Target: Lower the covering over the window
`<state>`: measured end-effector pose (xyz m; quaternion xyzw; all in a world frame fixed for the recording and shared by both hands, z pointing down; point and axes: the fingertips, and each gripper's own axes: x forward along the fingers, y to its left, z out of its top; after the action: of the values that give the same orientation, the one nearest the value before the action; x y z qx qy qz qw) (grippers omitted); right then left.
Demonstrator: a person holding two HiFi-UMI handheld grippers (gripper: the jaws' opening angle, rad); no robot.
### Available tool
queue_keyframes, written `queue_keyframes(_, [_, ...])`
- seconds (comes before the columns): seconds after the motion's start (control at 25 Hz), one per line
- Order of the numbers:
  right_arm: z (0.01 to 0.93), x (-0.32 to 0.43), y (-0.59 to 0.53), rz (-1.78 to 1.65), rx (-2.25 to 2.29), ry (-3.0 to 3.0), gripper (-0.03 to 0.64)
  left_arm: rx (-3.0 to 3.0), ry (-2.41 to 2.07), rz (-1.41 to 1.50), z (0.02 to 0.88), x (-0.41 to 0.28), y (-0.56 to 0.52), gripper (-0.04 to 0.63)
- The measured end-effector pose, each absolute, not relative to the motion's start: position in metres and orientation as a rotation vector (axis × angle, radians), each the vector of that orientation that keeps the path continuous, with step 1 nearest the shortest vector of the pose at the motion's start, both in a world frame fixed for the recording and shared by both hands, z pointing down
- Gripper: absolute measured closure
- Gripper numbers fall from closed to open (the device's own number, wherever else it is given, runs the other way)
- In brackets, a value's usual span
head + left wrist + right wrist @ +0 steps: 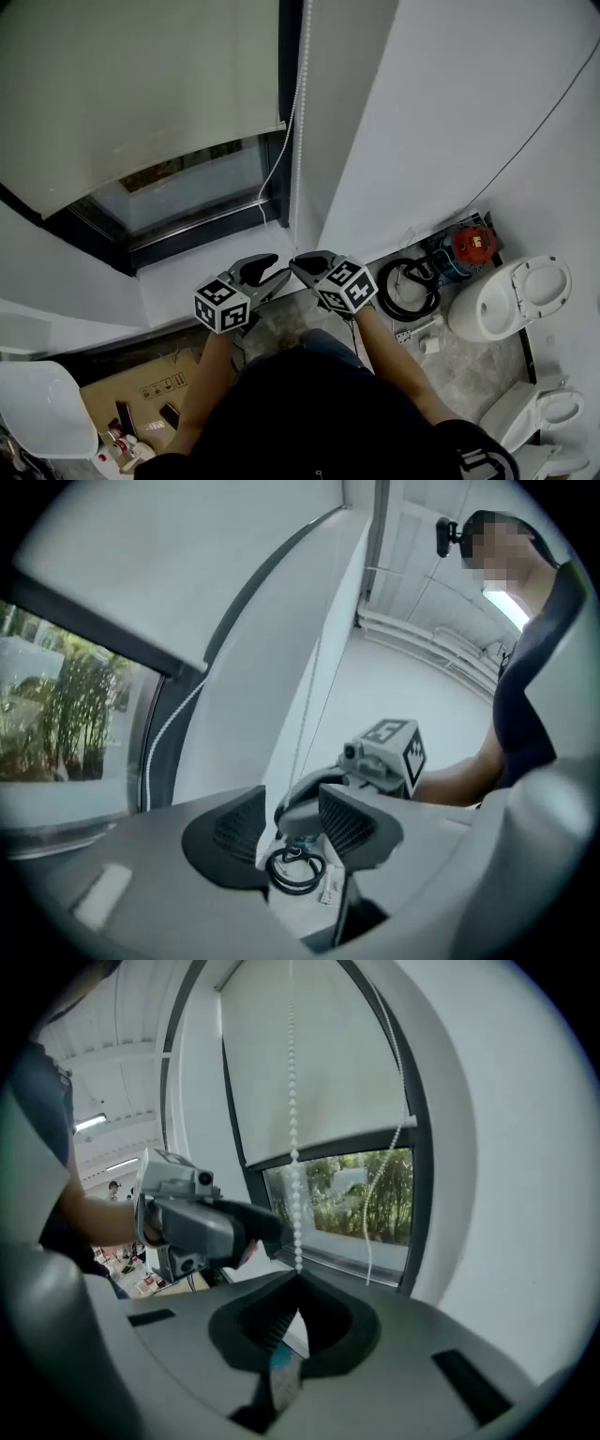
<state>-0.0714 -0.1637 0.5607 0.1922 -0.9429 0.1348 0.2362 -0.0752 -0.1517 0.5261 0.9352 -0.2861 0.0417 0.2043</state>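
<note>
A pale roller blind (122,94) covers the upper part of the window; bare glass (187,183) shows below its bottom rail. A white bead chain (300,112) hangs along the dark frame at the window's right side. My right gripper (302,264) is shut on this chain, and in the right gripper view the beads (292,1129) run straight down into the closed tips (298,1283). My left gripper (272,272) sits just left of it, tips almost meeting the right one's. Its jaws stand open (286,822), with the chain (307,705) passing down between them untouched.
A slack strand of the chain (272,178) curves beside the glass. On the floor to the right lie a coiled black hose (408,286), a red and blue machine (469,246) and white toilets (511,295). A cardboard box (141,394) lies lower left.
</note>
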Motion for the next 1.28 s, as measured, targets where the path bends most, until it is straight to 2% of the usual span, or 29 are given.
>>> queue_keyframes(0.16, [0.559,-0.075,-0.156,0.35,0.511,-2.589,0.604,2.725,-0.823,0.1,0.486,-0.063,-0.16,0.437])
queue_keyframes(0.32, [0.558,-0.074,-0.153,0.342,0.513,-2.59,0.604,2.709,-0.816,0.133,0.485,-0.051,-0.167,0.569])
queue_keyframes(0.52, [0.559,-0.067,-0.156,0.338,0.527,-2.574,0.604,2.647,-0.802,0.097,0.487,-0.052,-0.173,0.572])
queue_keyframes(0.76, [0.576,-0.067,-0.152,0.289,0.489,-2.479,0.604,2.616,-0.783,0.19,0.505,-0.042,-0.169,0.574])
queue_keyframes(1.04, [0.575,-0.061,-0.15,0.288,0.512,-2.526,0.603,2.586,-0.804,0.131,0.507,-0.051,-0.172,0.574])
queue_keyframes(1.28, [0.531,-0.031,-0.168,0.2,0.785,-2.603,0.603,2.578,-0.85,0.095,0.508,-0.059,-0.177,0.574])
